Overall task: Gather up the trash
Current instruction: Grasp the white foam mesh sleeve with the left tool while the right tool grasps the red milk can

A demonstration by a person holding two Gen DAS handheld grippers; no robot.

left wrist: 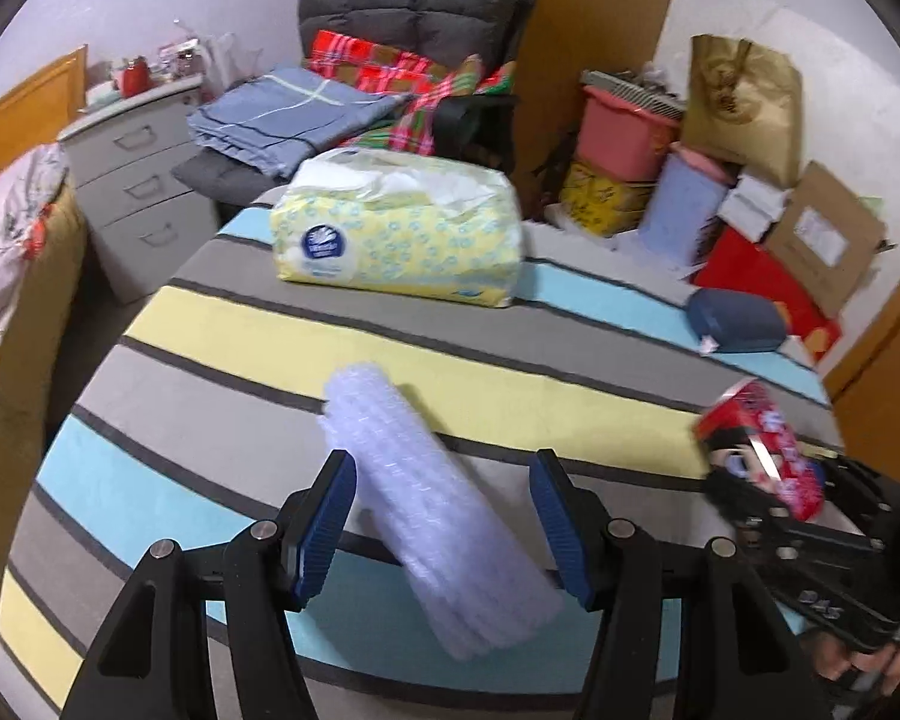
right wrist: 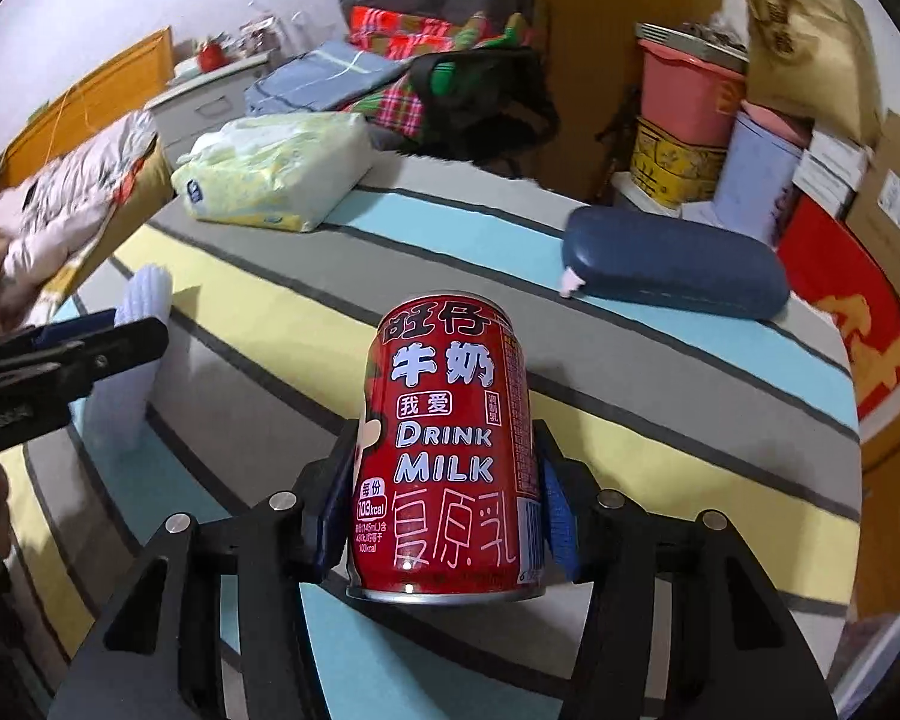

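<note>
A roll of clear bubble wrap lies on the striped tablecloth, its near end between the blue pads of my left gripper. The jaws stand wide on either side of it; only the left pad is close to it. The roll also shows in the right wrist view. My right gripper is shut on a red milk can, upright and a little above the table. The can also shows at the right edge of the left wrist view.
A yellow tissue pack lies at the table's far side. A dark blue case lies at the right. Beyond are a chair with folded cloths, grey drawers, and stacked boxes, a pink bin and a paper bag.
</note>
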